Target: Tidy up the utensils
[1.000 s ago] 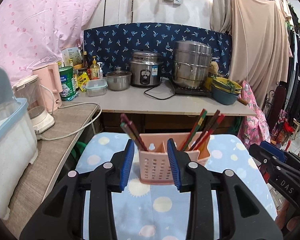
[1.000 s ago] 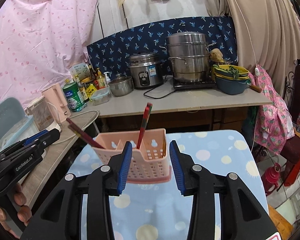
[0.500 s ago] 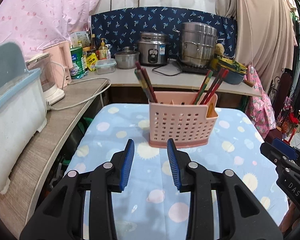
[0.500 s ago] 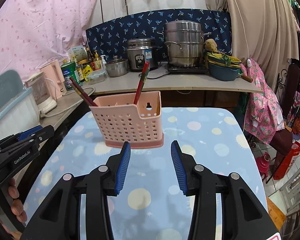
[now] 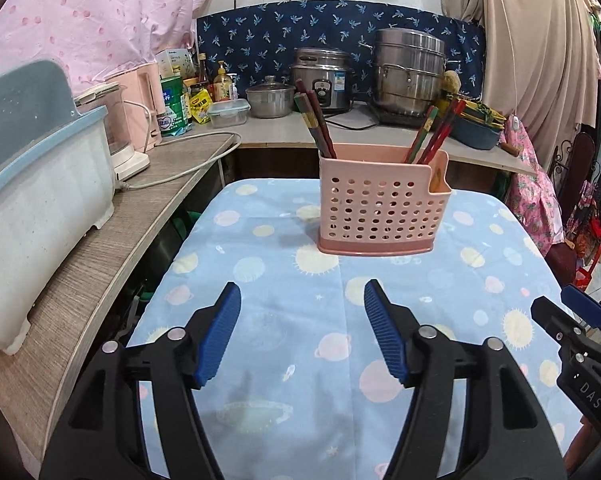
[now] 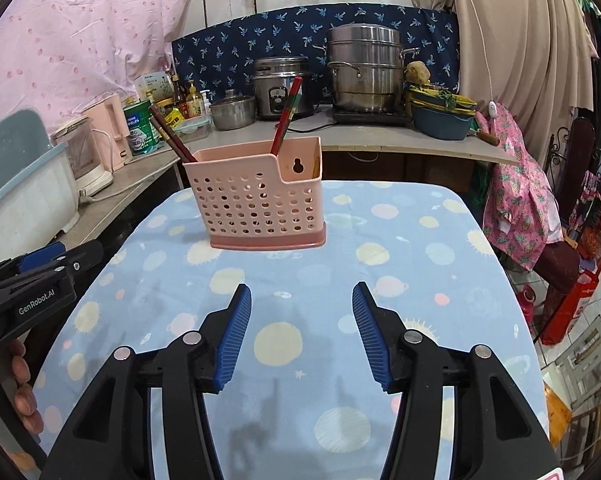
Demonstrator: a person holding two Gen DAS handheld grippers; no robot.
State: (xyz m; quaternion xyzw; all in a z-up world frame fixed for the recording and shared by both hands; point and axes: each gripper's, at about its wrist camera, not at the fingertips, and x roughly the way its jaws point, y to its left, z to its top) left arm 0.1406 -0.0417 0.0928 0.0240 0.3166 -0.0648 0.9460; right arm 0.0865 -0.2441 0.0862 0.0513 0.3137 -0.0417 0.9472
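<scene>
You are drawing both grippers back and lower than a second ago, so the pink caddy [image 5: 382,210], which was right at the jaws, now stands well clear on the spotted cloth [image 5: 260,320]. Your left gripper [image 5: 302,336] has just been opening and is standing wide with nothing between the pads. Chopsticks [image 5: 314,124] are leaning in the caddy's left end, more [image 5: 434,136] in its right. Your right gripper [image 6: 302,334] has also been spreading and is carrying nothing. The perforated plastic caddy is probably light and tippy, so grip a wall near its rim; the lacquered sticks look slippery, so pinch mid-shaft.
</scene>
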